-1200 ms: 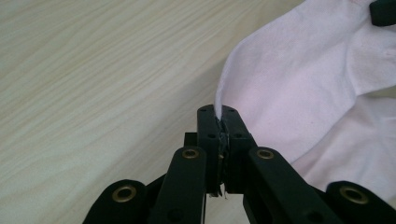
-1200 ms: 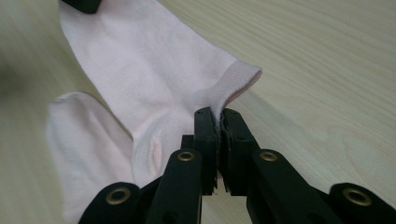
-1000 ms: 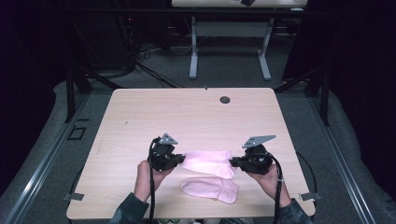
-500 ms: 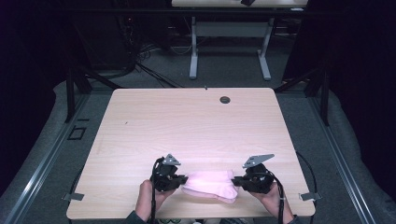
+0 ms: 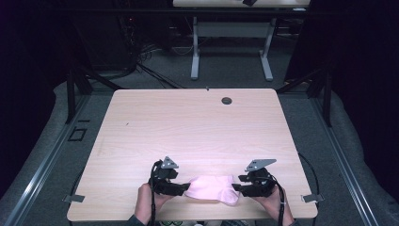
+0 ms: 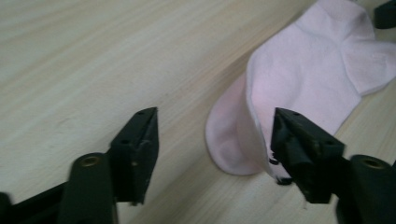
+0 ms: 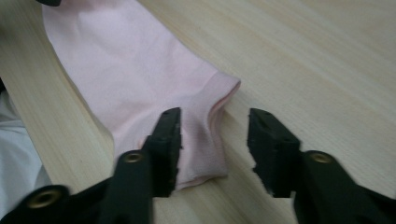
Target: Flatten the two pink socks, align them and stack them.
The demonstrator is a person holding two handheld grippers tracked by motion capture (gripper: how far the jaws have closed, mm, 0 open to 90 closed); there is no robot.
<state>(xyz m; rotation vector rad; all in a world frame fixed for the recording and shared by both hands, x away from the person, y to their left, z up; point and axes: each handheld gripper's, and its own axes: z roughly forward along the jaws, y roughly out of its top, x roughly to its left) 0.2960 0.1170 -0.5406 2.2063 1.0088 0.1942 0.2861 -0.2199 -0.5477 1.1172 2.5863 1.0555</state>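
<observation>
In the high view, pink socks (image 5: 210, 188) lie stacked near the front edge of the wooden table (image 5: 188, 127), between the left gripper (image 5: 181, 188) and the right gripper (image 5: 237, 189), each held in a hand.

In the left gripper view, the jaws stand wide open; the socks' (image 6: 299, 79) rounded toe end lies on the table (image 6: 93, 56) between them, just beside the right-hand jaw.

In the right gripper view, the jaws are parted, empty, with the socks' (image 7: 135, 79) cuff edge lying between them on the table (image 7: 317, 51)
</observation>
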